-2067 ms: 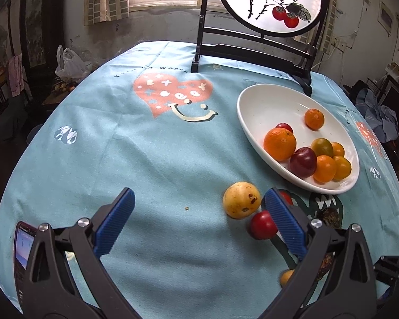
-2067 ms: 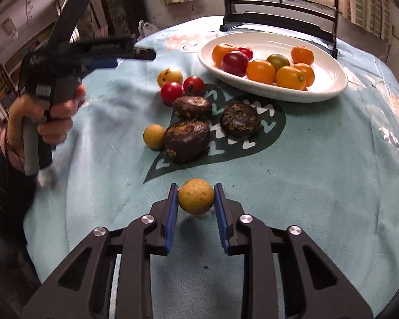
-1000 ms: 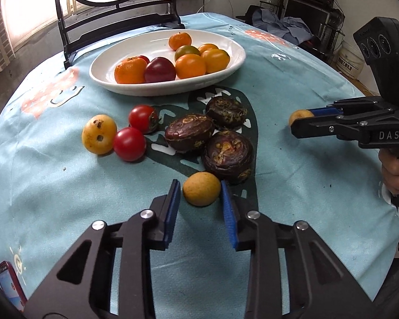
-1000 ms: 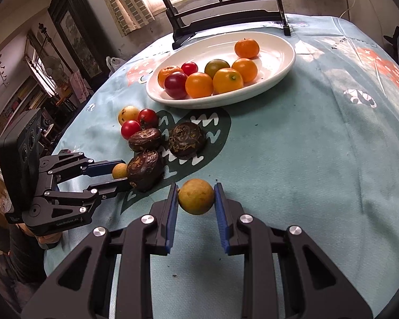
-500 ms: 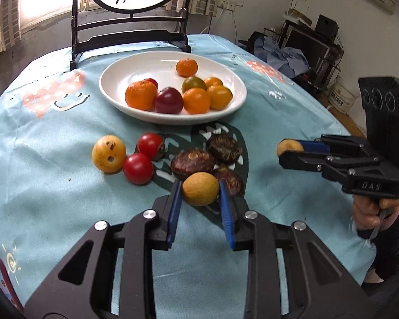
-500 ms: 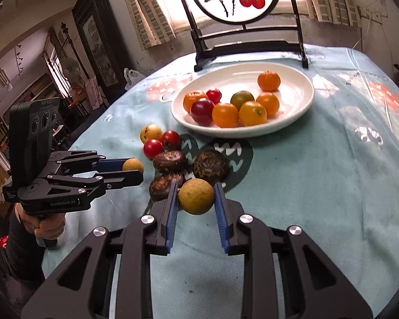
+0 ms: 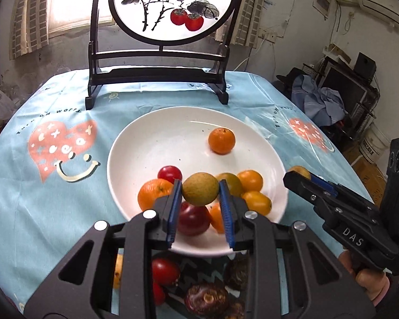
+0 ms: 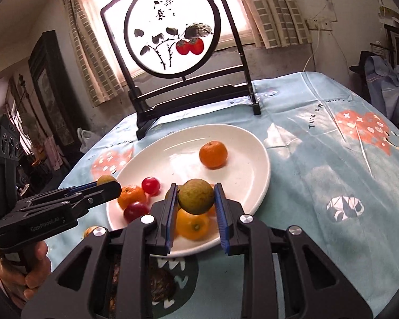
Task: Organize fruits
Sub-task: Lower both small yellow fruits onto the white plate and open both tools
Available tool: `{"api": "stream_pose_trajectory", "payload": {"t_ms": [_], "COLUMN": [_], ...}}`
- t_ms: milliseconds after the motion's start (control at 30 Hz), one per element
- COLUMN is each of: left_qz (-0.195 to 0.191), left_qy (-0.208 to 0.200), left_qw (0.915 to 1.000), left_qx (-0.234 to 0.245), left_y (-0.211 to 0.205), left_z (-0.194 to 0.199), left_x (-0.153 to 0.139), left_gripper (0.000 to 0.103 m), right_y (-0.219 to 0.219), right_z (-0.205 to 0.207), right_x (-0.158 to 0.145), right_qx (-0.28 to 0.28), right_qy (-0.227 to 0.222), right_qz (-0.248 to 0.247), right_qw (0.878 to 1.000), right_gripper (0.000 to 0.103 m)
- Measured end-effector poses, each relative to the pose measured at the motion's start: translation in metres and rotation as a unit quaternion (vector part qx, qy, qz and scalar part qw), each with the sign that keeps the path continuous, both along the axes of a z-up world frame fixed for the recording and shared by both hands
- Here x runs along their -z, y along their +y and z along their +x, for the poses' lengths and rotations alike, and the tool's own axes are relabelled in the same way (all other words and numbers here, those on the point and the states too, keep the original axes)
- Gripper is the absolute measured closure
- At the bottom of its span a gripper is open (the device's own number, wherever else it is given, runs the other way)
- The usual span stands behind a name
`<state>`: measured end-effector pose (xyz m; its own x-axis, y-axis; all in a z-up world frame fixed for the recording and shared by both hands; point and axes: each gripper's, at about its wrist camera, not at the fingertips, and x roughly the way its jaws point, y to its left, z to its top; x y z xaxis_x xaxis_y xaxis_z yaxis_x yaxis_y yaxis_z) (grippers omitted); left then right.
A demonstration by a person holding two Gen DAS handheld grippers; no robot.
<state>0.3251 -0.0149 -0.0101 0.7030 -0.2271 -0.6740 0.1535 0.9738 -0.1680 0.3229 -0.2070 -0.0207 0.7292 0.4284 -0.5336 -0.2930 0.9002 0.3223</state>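
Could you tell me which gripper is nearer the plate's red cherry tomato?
Left: left gripper hovers just beside the cherry tomato; right gripper is at the plate's opposite rim.

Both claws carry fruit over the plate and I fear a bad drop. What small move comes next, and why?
Probably lower the left claw slightly before opening: its yellow fruit hangs over piled fruit near the white plate's front.

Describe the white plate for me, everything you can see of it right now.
The plate is a wide, shallow, glossy white oval dish, ceramic by its look, lying flat on the blue tablecloth in front of the painted screen. Its far half is bare except for one orange; its near half holds a cluster of oranges, a cherry tomato and a dark red fruit. Both tongs hold fruit above its near rim.
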Motion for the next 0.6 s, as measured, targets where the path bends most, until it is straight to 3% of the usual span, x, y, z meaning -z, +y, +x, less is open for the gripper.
{"api": "stream_pose_trajectory", "payload": {"t_ms": [400,433,467,533,600], "left_qz": [0.024,0.024,0.026,0.027,0.025], "left_qy": [0.034,0.033,0.03,0.024,0.014], "left_qw": [0.9987,0.9988,0.9987,0.9983,0.9981], "left_qx": [-0.028,-0.029,-0.031,-0.046,-0.054], "left_y": [-0.001,-0.001,-0.001,0.002,0.006], "left_z": [0.053,0.052,0.051,0.046,0.039], "left_x": [0.019,0.019,0.018,0.012,0.001], "left_gripper": [0.074,0.067,0.052,0.034,0.023], "right_y": [0.005,0.006,0.006,0.005,0.003], "right_z": [0.051,0.053,0.054,0.053,0.048], "right_x": [0.011,0.012,0.012,0.01,0.004], "right_qx": [0.019,0.021,0.024,0.024,0.024], "right_qy": [0.014,0.018,0.022,0.025,0.019], "right_qz": [-0.028,-0.033,-0.036,-0.034,-0.029], "right_qw": [0.999,0.999,0.999,0.999,0.999], "right_gripper": [0.075,0.073,0.064,0.063,0.063]}}
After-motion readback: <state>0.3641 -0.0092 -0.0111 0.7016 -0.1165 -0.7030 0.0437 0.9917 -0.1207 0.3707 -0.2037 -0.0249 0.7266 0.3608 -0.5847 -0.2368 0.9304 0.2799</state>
